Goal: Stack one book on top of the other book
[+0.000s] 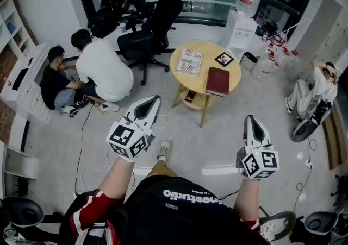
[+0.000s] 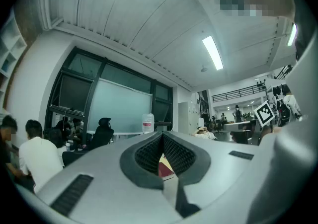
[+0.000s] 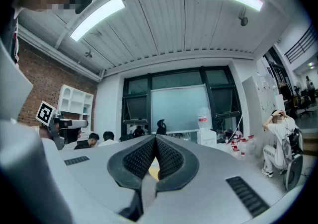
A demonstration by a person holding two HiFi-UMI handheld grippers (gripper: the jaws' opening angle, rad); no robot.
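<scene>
A dark red book (image 1: 218, 81) lies on the right side of a round yellow table (image 1: 235, 78). A white-covered book (image 1: 189, 62) lies at the table's left. Both are flat and apart from each other. My left gripper (image 1: 154, 99) is held in the air well short of the table, its jaws shut on nothing. My right gripper (image 1: 252, 118) hangs further right, also shut and empty. In the left gripper view the jaws of the left gripper (image 2: 162, 134) meet at the tips, and the red book (image 2: 165, 169) shows below them. The right gripper (image 3: 155, 137) points level at the table (image 3: 153, 171).
A marker card (image 1: 224, 58) lies on the table and a phone (image 1: 190, 96) on its lower shelf. Two people (image 1: 103, 67) crouch at the left by a black office chair (image 1: 155, 26). A water dispenser (image 1: 244, 18), bottles (image 1: 274, 56) and a seated person (image 1: 315, 92) are at the right. Cables run across the floor.
</scene>
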